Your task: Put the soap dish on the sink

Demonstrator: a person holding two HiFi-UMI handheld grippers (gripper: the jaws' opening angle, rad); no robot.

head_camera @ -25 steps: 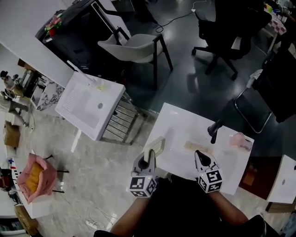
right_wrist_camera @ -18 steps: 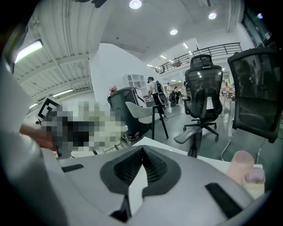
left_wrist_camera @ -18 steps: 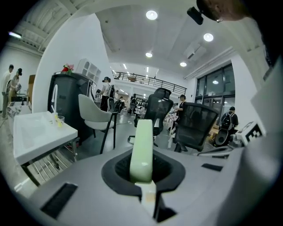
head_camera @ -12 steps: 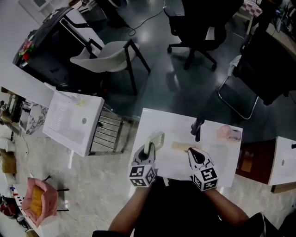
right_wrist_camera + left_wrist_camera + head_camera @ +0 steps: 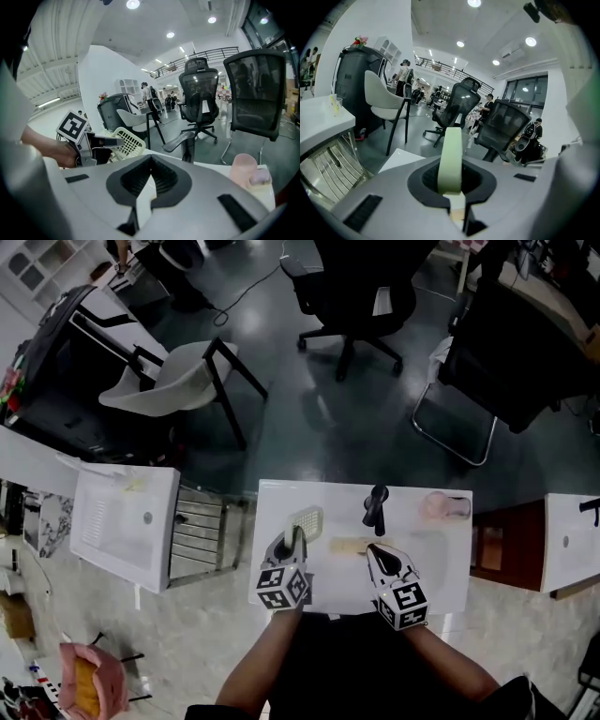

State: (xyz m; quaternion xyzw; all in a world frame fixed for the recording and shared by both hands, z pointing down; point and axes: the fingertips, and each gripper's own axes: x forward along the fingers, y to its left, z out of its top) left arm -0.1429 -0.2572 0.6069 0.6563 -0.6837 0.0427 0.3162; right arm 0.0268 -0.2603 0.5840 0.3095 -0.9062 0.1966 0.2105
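Soap dish: the pale green slotted soap dish is held in the air over the left rear part of the white sink. Whether its far edge touches the sink top, I cannot tell.
Left gripper: the left gripper has its jaws closed on the near edge of the soap dish. In the left gripper view the dish stands edge-on between the jaws, pinched at its lower end.
Right gripper: the right gripper has its jaws together with nothing between them. It hangs over the middle of the sink, to the right of the left gripper and apart from it.
Faucet: a black faucet stands at the back of the sink, just right of the soap dish and behind the right gripper's tip.
Pink cup: a pink cup stands near the right rear corner of the sink, well apart from both grippers.
Beige piece: a flat beige piece lies on the sink between the two grippers.
Surroundings: a second white sink stands to the left, and a white chair is behind it on the dark floor.
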